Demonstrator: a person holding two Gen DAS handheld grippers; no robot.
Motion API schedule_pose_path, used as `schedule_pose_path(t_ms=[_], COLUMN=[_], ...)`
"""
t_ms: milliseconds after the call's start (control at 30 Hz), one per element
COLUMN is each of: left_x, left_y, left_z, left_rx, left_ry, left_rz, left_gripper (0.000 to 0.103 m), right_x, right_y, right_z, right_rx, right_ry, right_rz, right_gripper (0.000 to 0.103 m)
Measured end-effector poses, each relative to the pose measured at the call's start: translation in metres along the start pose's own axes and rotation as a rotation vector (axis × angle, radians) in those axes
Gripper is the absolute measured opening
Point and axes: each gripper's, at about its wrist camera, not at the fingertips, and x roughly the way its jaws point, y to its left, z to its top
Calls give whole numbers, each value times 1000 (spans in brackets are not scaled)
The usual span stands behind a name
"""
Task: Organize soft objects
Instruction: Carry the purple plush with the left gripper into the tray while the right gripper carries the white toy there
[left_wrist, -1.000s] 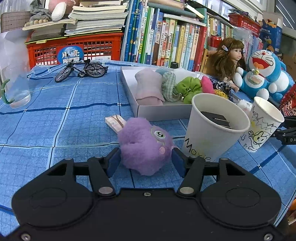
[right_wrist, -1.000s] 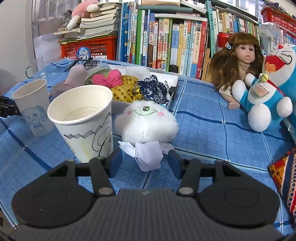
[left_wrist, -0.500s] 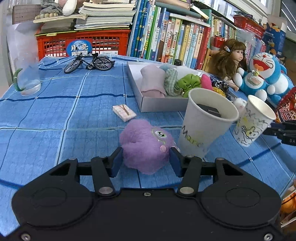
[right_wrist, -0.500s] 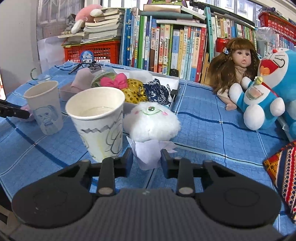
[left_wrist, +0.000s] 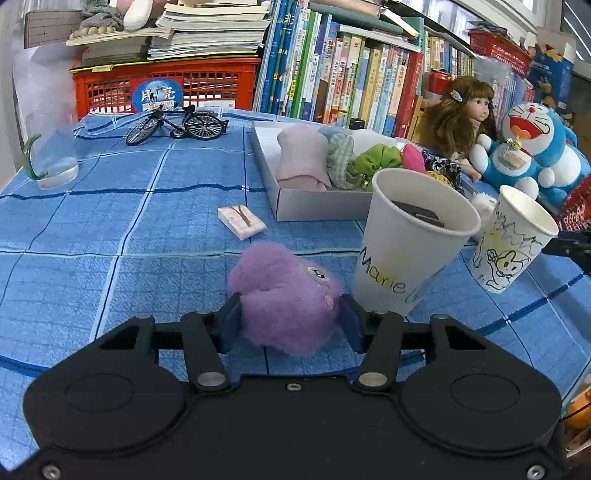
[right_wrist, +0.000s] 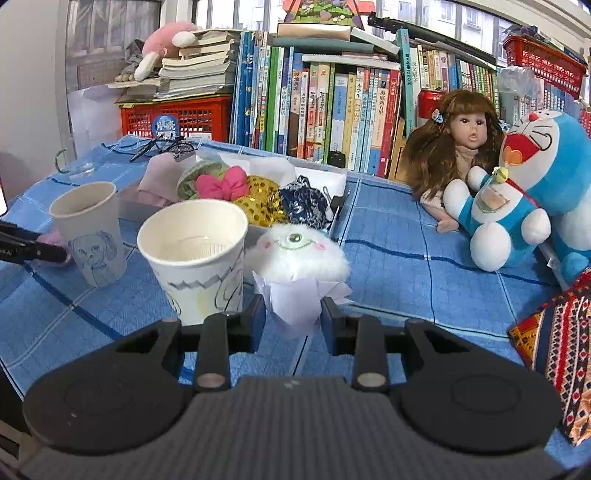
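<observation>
Several soft pieces already fill the white box (left_wrist: 306, 201) mid-cloth, so the sorting looks well along. The left gripper (left_wrist: 290, 325), its jaws just closed, squeezes the purple plush ball (left_wrist: 284, 295); the right gripper (right_wrist: 293, 317), likewise, pinches the paper tag of the white plush ball (right_wrist: 299, 253). Whether either ball has left the blue tablecloth (left_wrist: 110, 229) is hard to tell.
</observation>
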Motion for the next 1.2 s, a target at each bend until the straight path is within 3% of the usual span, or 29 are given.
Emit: schedule_pose_path(t_ms=[300,433,533,767,1067,1200], left_x=[-31,-37,-35,-6,53,83], left_y=[4,3,-1,-11,-7,-6], left_z=[49,78,99,143,191,205], left_rx=[25,19,16,12,-52,-47], left_ry=[-100,-130,-140,-127,-26,16], left_rz=[34,-1,-30,-45,-89,-76], left_gripper=[51,51,51,51,51,51], right_x=[-11,-10,1,21,77,107], right_y=[-5,-7,-8,-4,5,7], right_z=[40,64,83,129,171,182], right_rx=[37,59,94,107,139,164], right_ry=[-1,6,66,91,187,236], right_rz=[-58,-71,-106,-80,-38,-15], right_gripper=[37,37,37,37,37,37])
